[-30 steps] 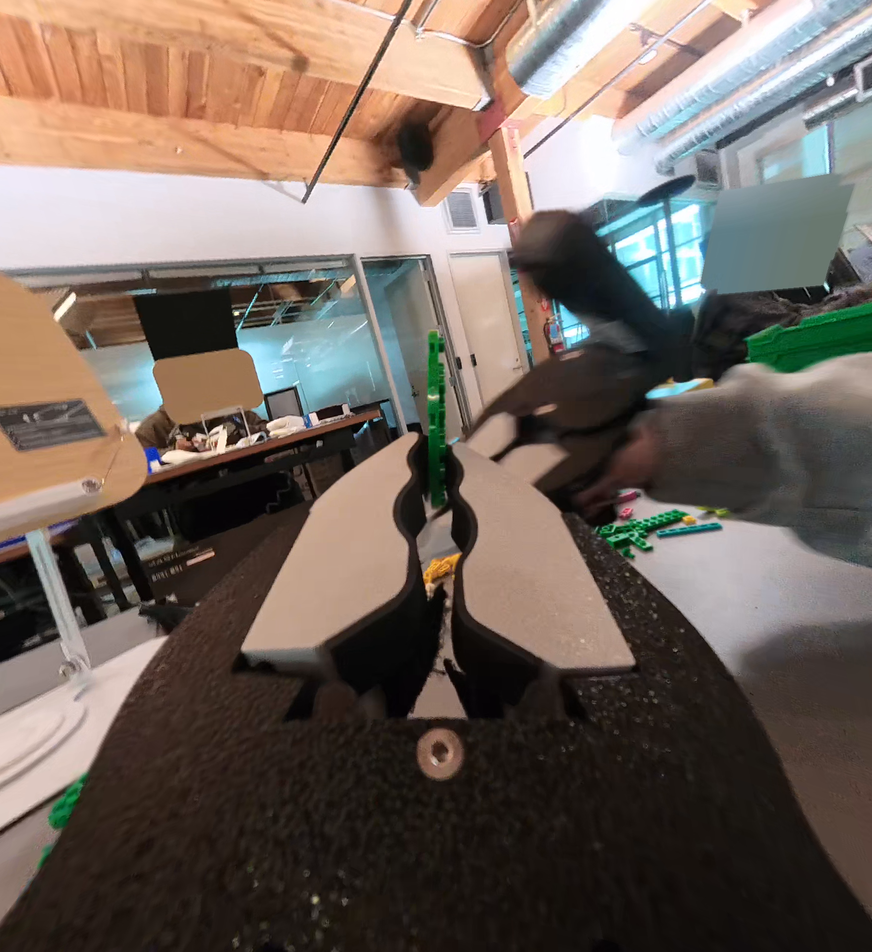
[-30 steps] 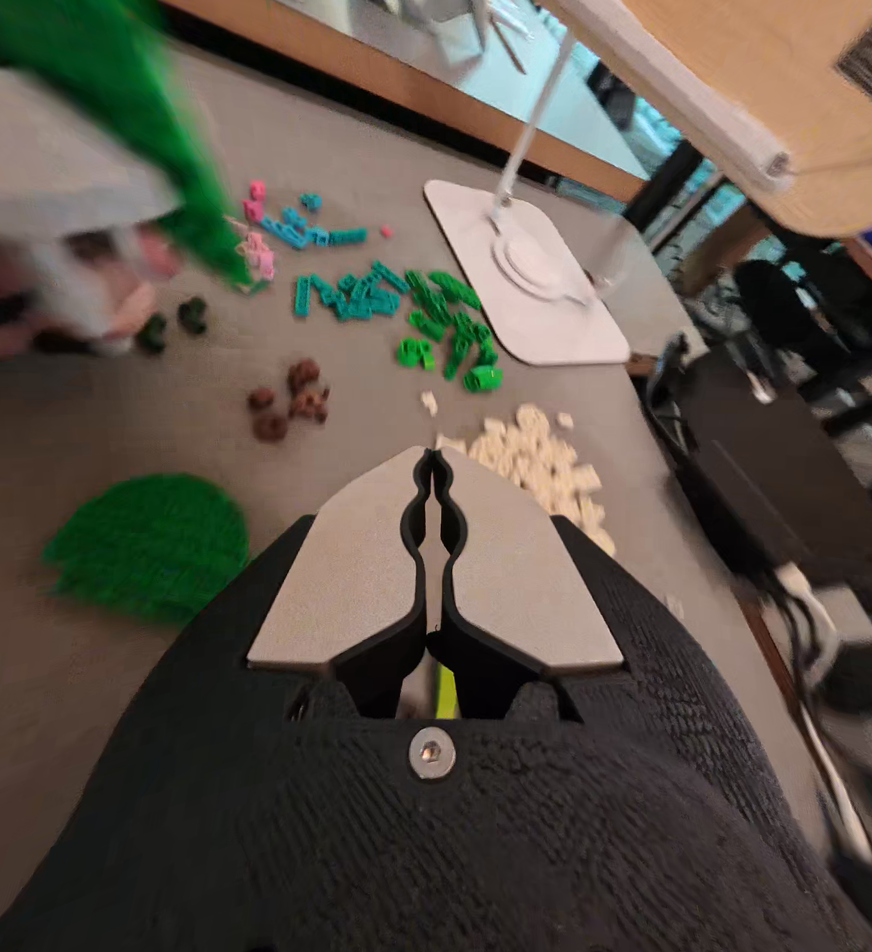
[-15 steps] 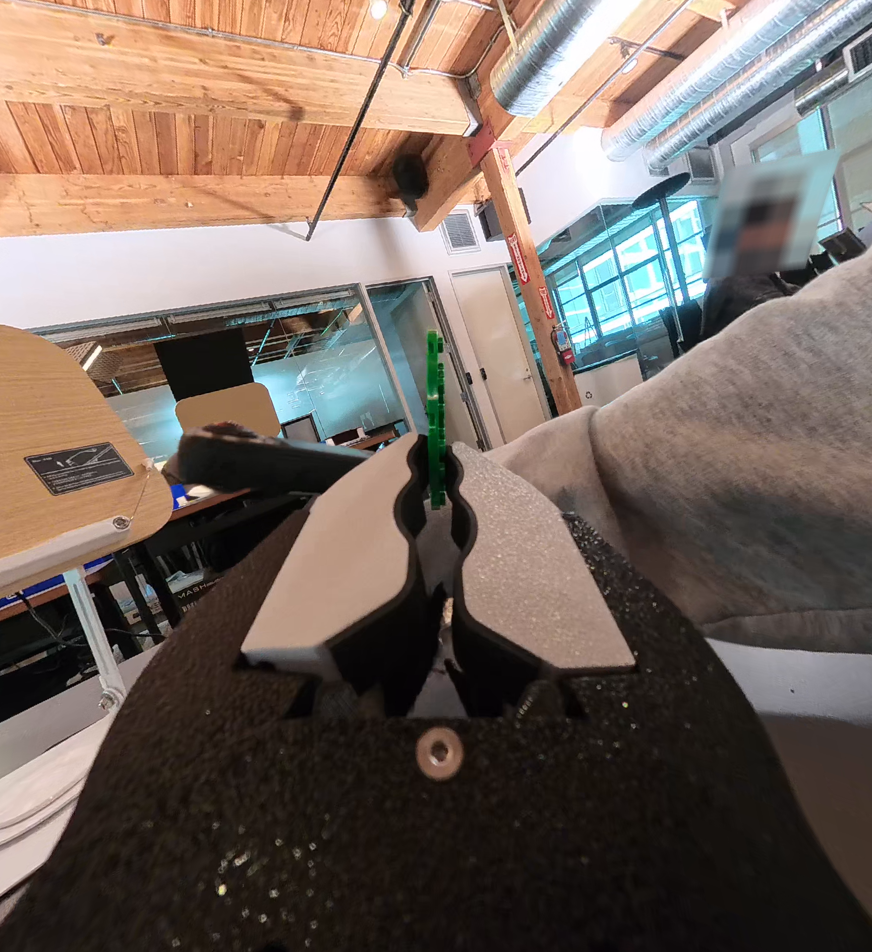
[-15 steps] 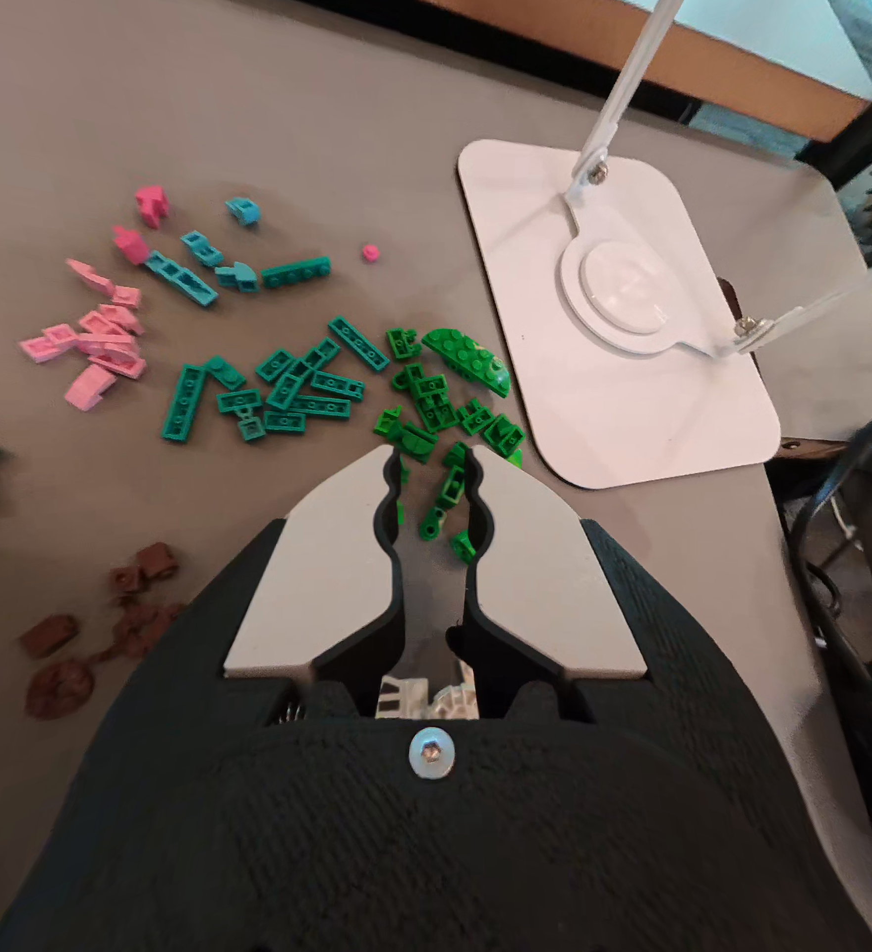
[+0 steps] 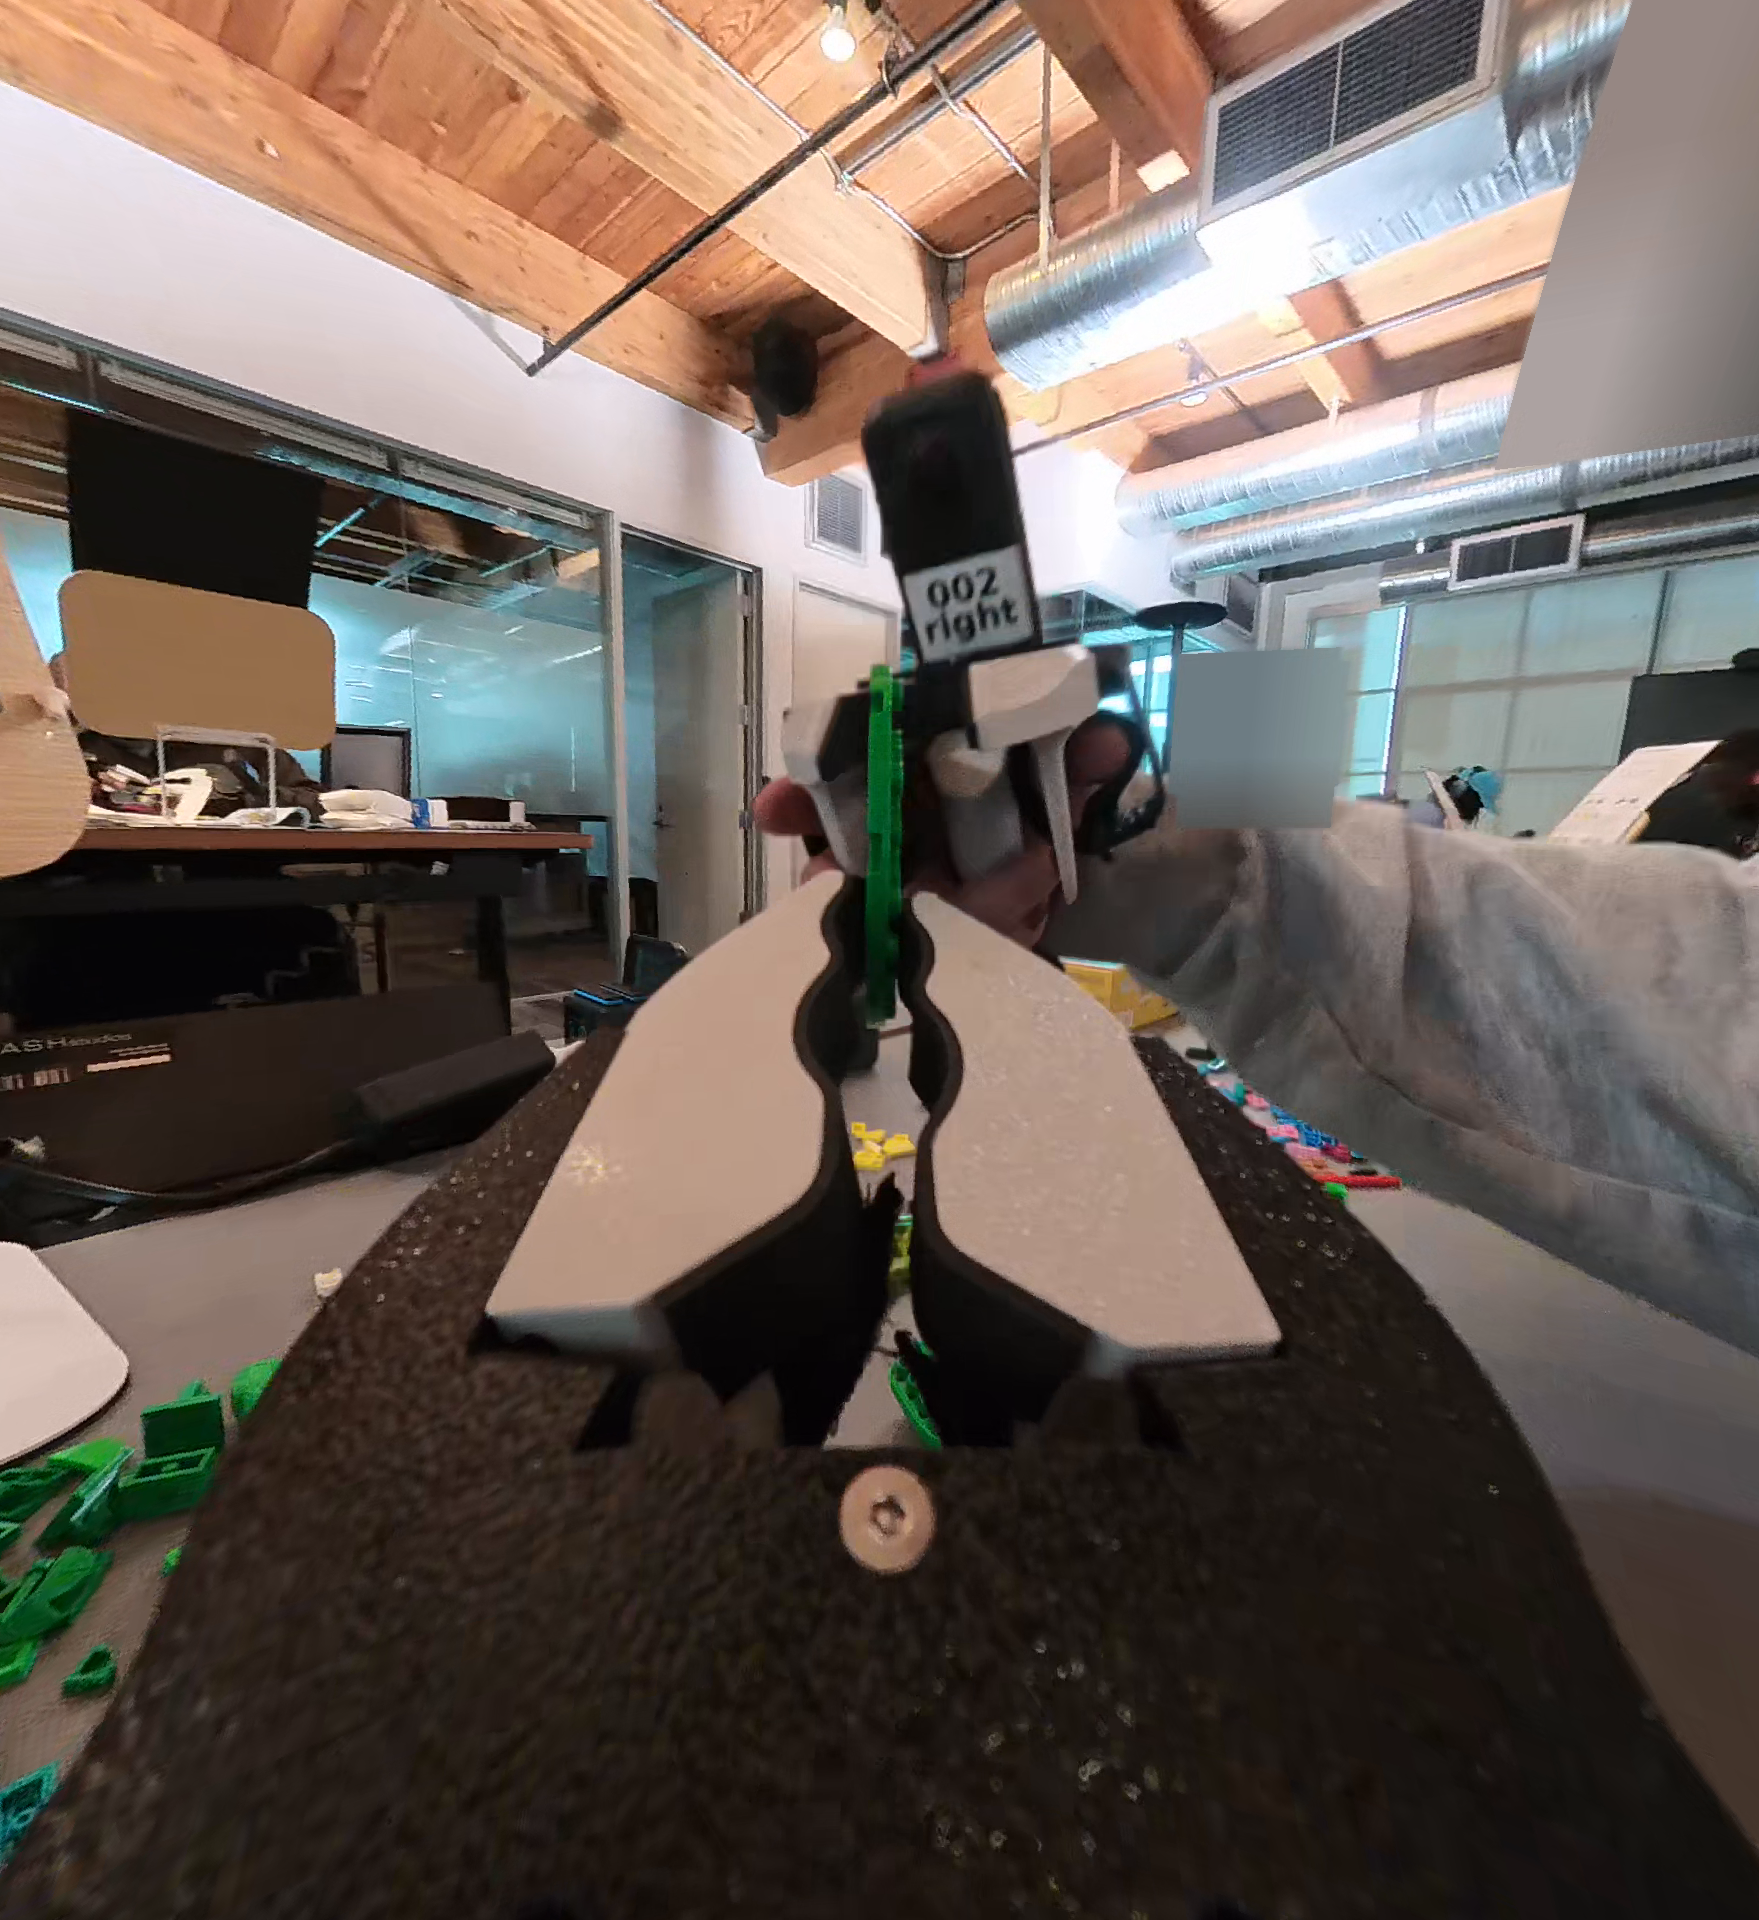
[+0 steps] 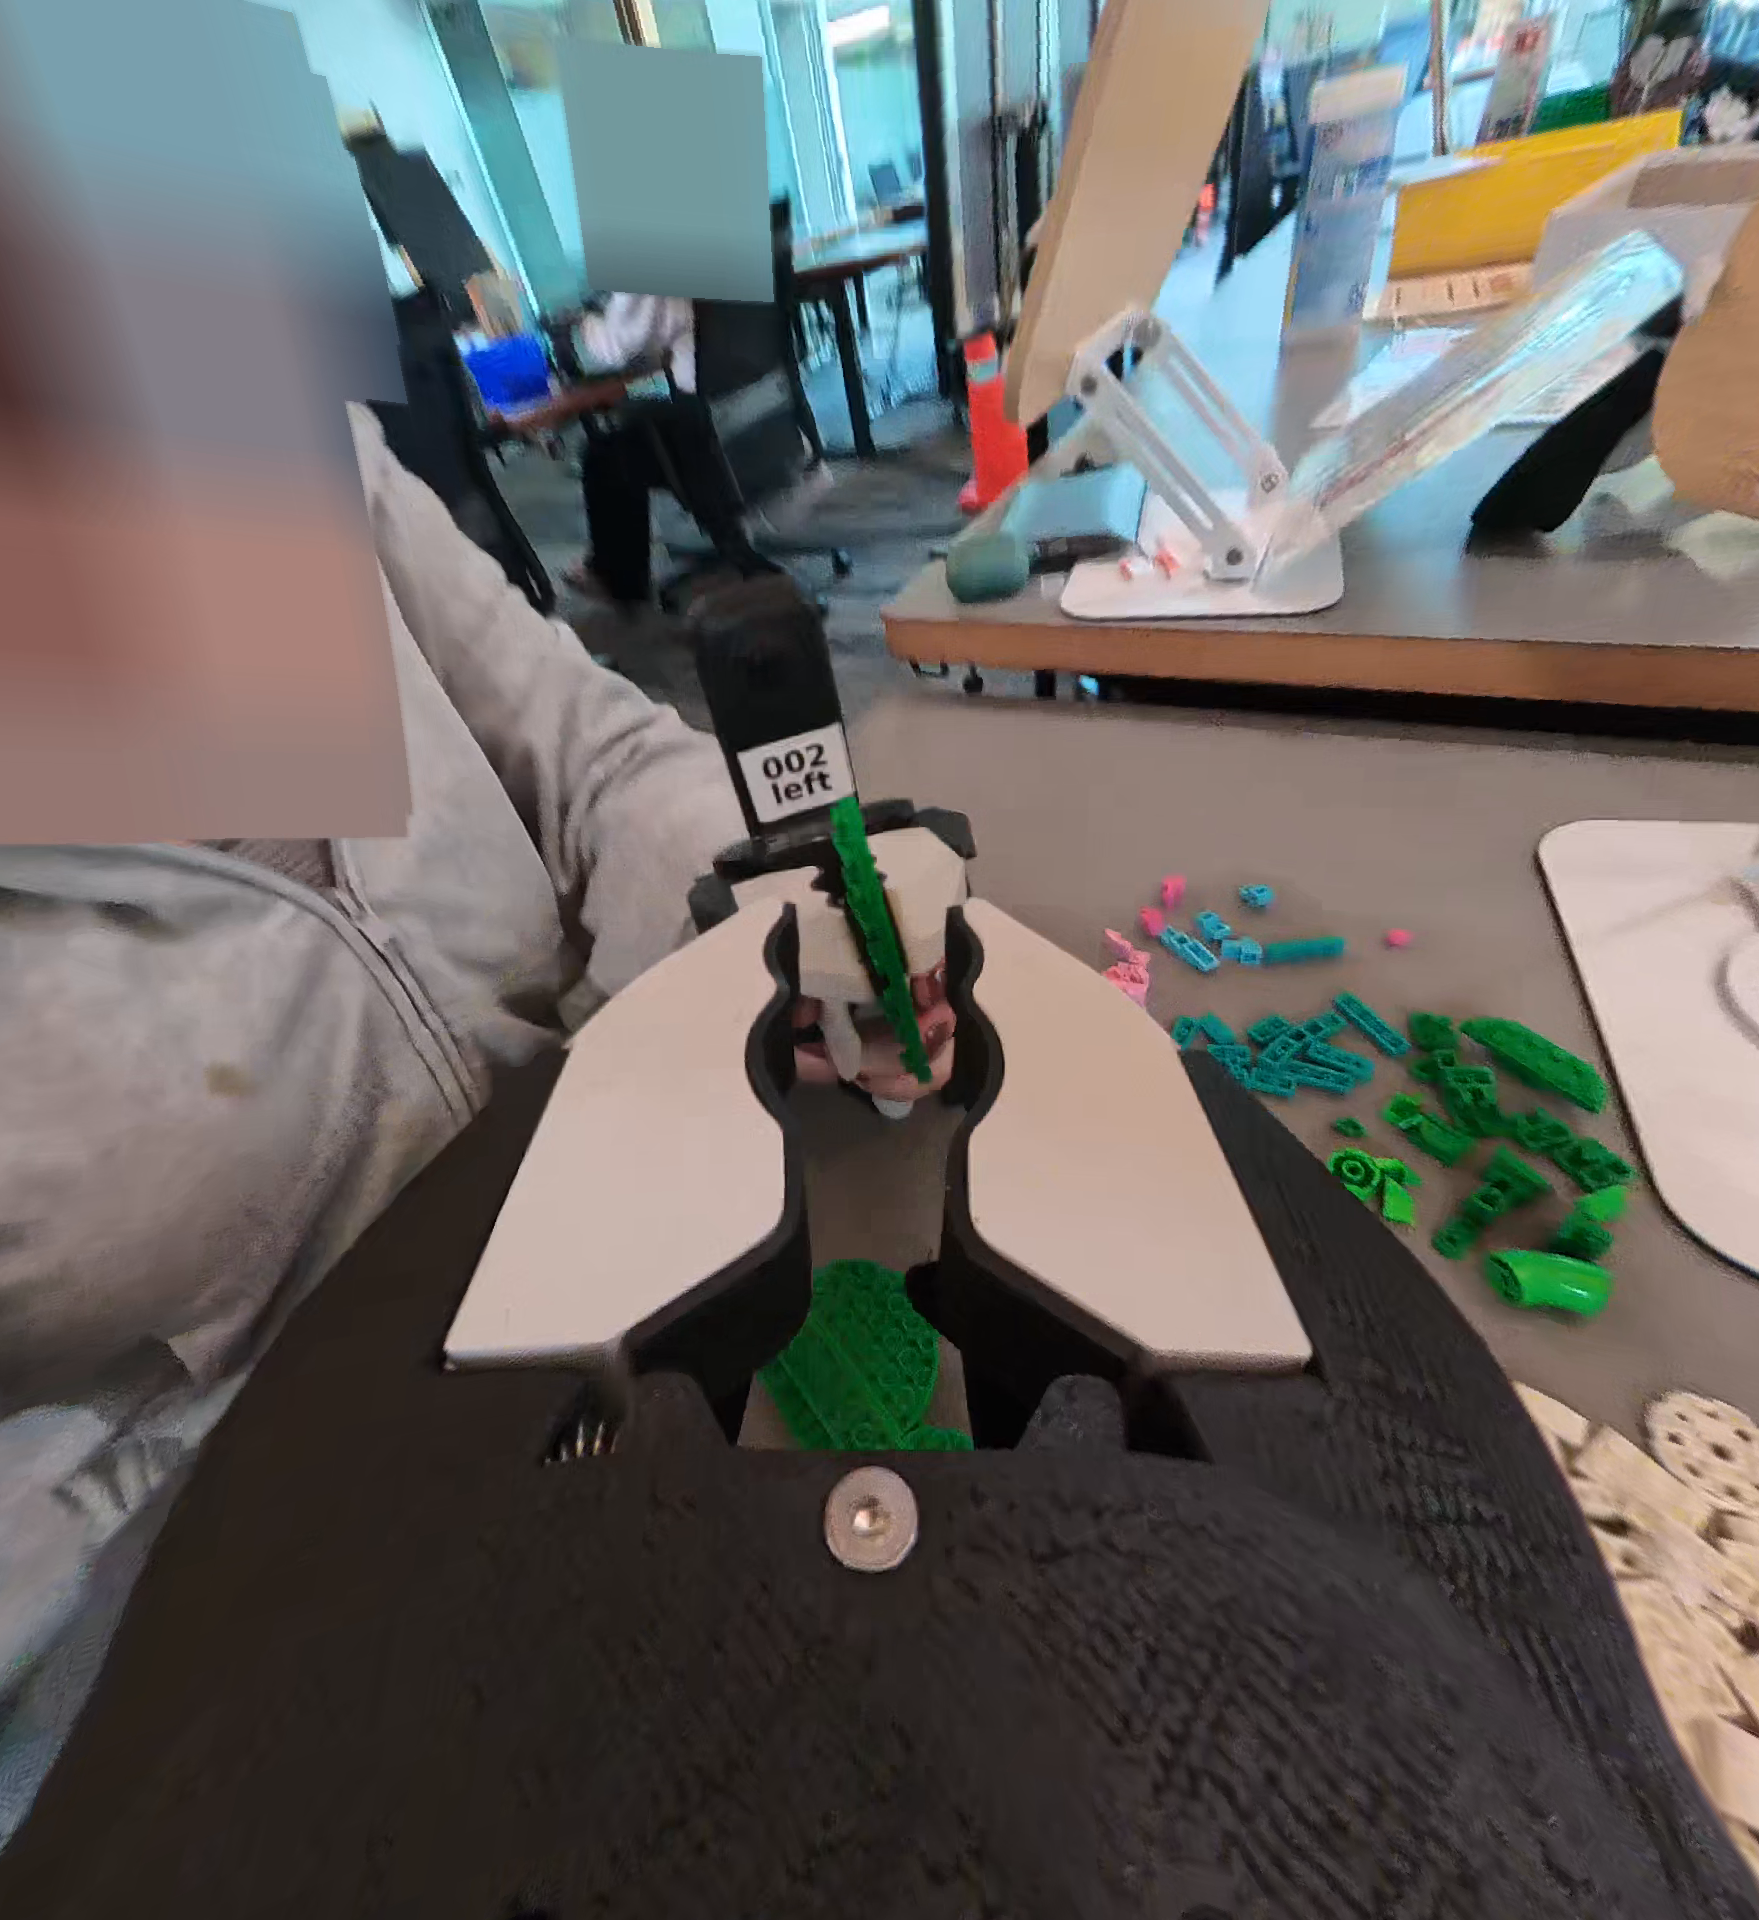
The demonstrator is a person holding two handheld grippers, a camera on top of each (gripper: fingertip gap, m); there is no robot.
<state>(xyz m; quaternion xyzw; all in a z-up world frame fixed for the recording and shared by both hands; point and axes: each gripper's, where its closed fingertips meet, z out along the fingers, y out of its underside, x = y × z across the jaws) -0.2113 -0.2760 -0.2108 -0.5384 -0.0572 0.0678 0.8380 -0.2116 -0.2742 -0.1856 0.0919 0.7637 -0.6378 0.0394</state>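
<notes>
My left gripper (image 5: 875, 920) is shut on a thin green plate (image 5: 882, 810), held upright and edge-on above the table. My right gripper (image 6: 875, 925) is open and holds nothing; it faces the left gripper head-on. In the right wrist view the left gripper (image 6: 870, 894) and its green plate (image 6: 896, 997) show between my right fingertips. In the left wrist view the right gripper (image 5: 932, 821) stands just behind the plate, one finger on each side of it. Whether they touch it I cannot tell. A second green round plate (image 6: 854, 1351) lies on the table under the right gripper.
Loose green bricks (image 6: 1477, 1132), teal bricks (image 6: 1280, 1049), pink bricks (image 6: 1129, 966) and white pieces (image 6: 1685, 1507) lie on the grey table to the right. A white lamp base (image 6: 1706, 1039) stands beyond them. A grey sleeve (image 5: 1477, 1039) crosses the right side. Only a small space, under 4 cm, lies between the two pairs of fingers.
My right gripper opened from shut and swung from above the loose bricks to face the left gripper. The left gripper has kept hold of the green plate throughout.
</notes>
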